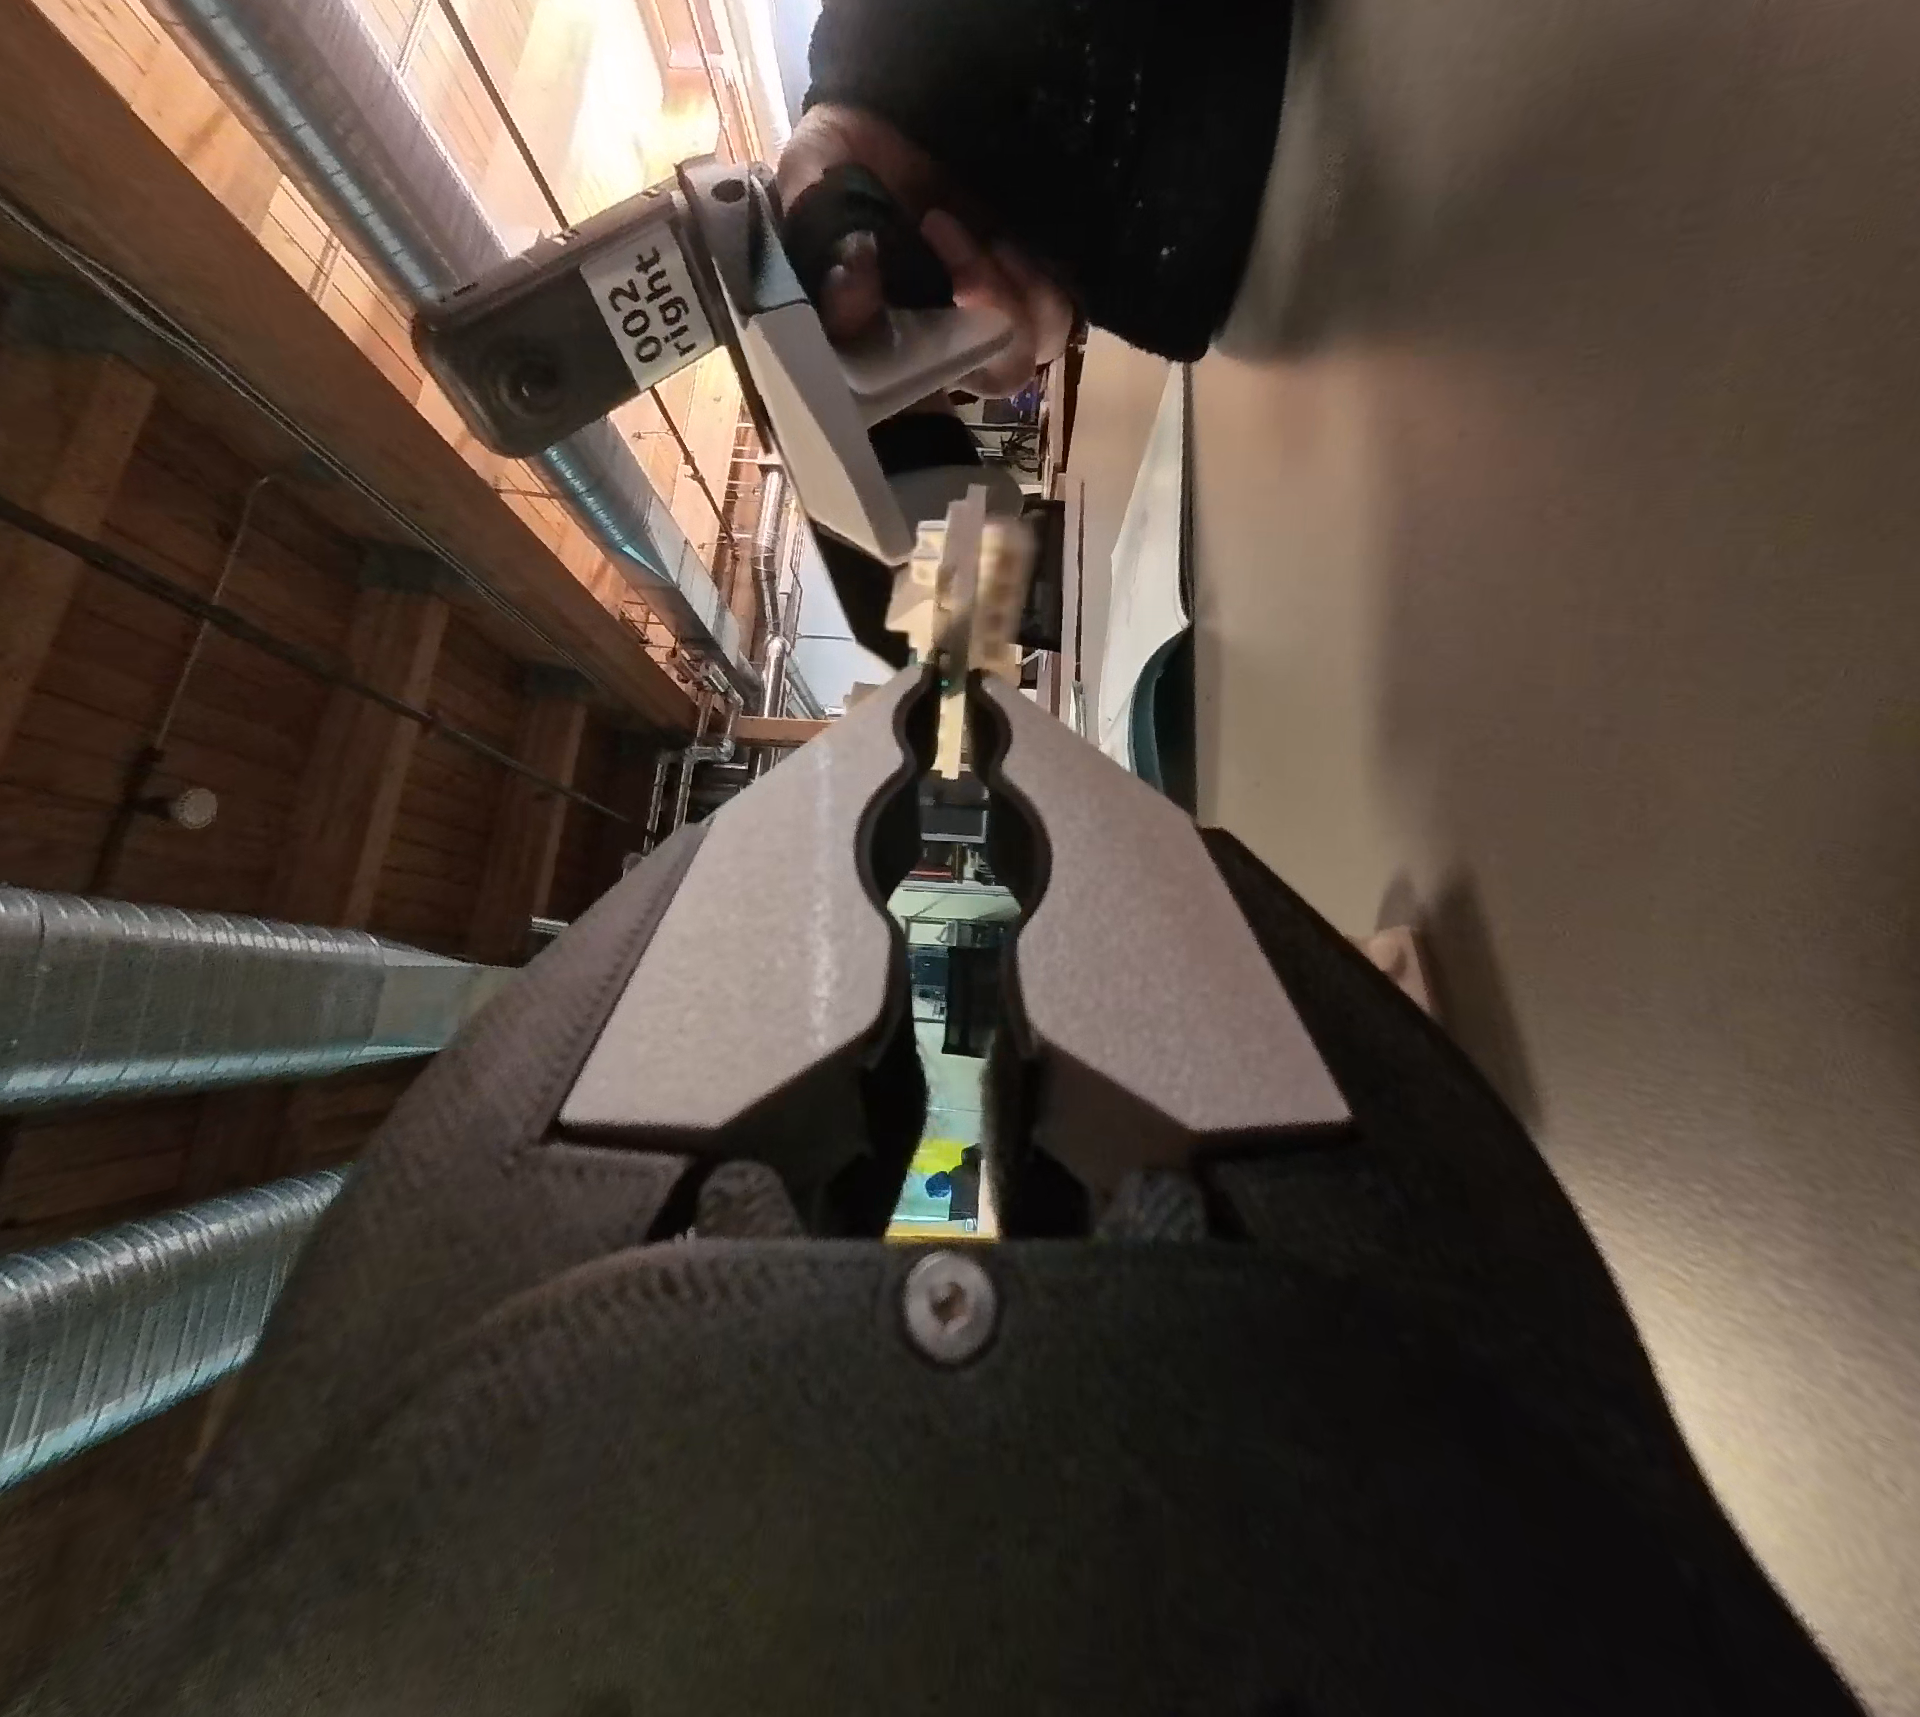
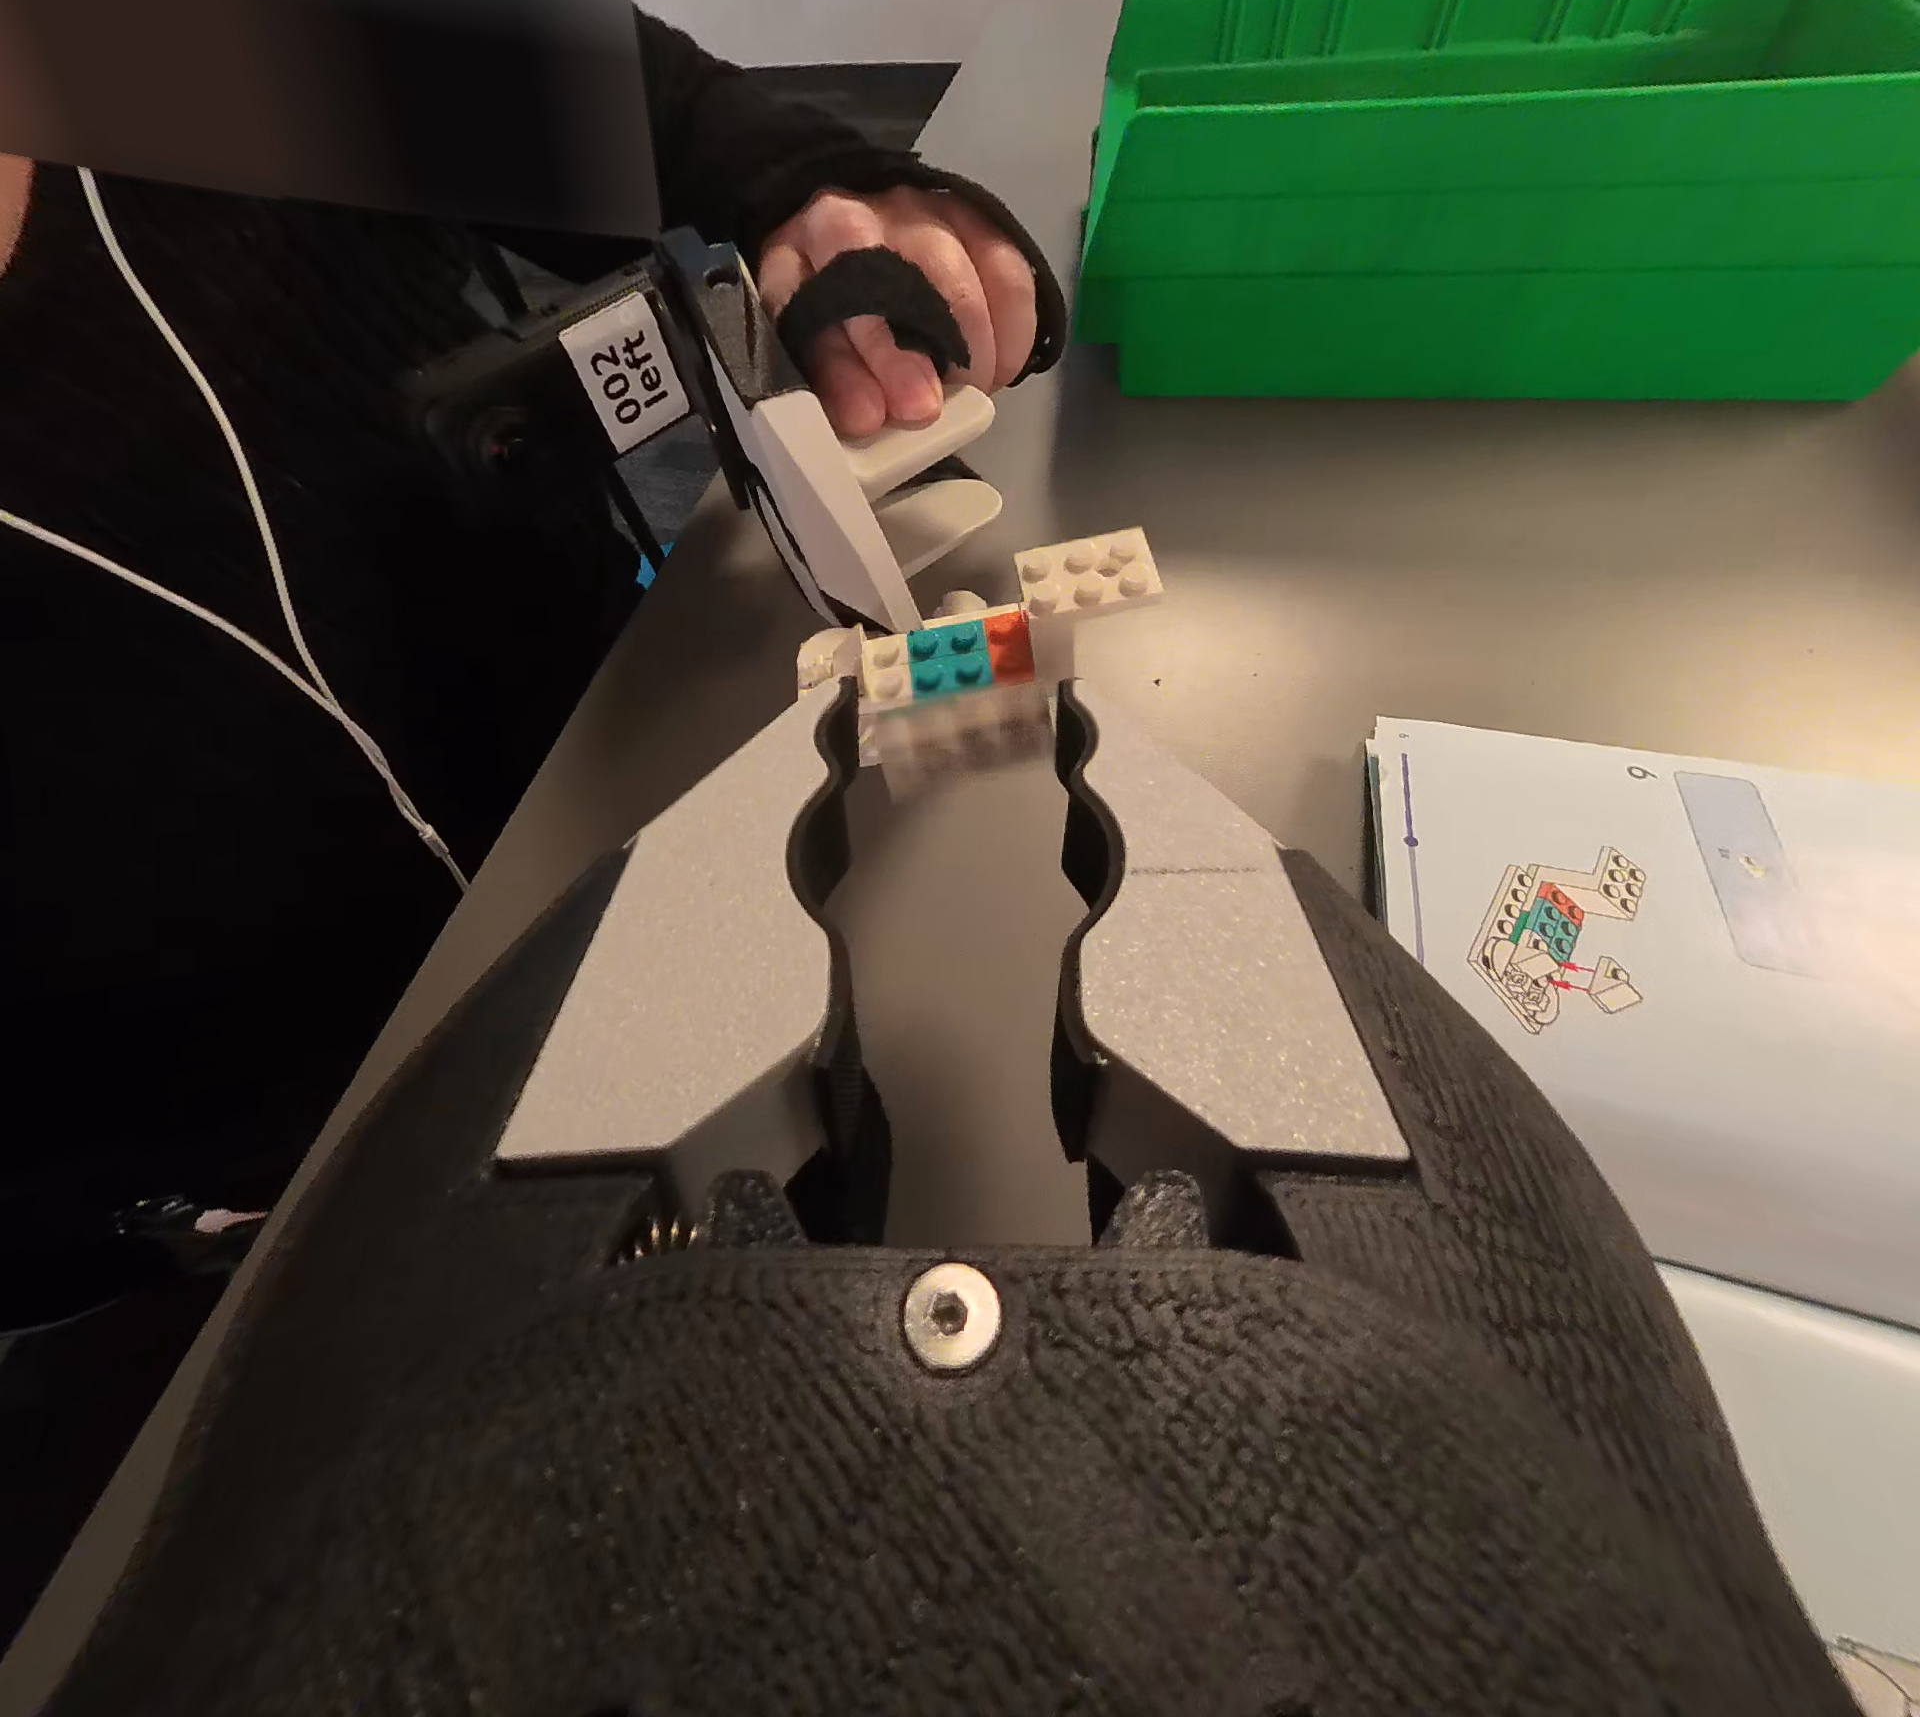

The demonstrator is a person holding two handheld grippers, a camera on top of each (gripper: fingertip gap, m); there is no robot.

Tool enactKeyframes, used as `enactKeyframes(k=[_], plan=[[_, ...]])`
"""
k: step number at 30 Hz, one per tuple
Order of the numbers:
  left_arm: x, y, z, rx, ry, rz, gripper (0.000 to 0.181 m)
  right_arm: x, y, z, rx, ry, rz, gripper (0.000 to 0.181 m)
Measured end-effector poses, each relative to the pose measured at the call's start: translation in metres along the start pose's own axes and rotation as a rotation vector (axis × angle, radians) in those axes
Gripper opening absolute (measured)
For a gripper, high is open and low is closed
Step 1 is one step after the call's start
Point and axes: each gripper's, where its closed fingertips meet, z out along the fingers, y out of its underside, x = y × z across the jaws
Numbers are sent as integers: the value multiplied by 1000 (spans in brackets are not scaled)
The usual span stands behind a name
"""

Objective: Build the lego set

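Lego model (image 2: 961,654) lengthwise across right tongs (image 2: 956,701)

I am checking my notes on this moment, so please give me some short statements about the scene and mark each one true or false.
1. The lego model has teal and orange bricks among white ones. True.
2. The right gripper is shut tight with nothing between its fingers. False: its fingers stand on either side of the model's width.
3. The left gripper pinches a thin part of the model. True.
4. The green bin lies on top of the instruction booklet. False: they lie apart on the table.
5. The booklet lies to the right of the right gripper. True.
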Motion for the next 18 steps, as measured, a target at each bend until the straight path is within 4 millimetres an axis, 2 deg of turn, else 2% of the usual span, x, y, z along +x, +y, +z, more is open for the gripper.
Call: enactKeyframes(k=[5,8,10,12,15,18], plan=[[0,3,0,-13,7,0,4,0,-2,-2,14,1,2,33],[5,8,2,-38,38,16,4,9,5,-12,-7,42,-2,38],[8,11,2,-49,59,21,4,20,17,-23,-33,89,23,39],[12,15,3,-67,90,30,3,31,37,-28,-104,140,55,41],[15,22,3,-91,107,41,4,34,63,-25,-188,128,106,41],[15,25,3,-102,120,33,3,35,76,-19,-238,115,109,40]])
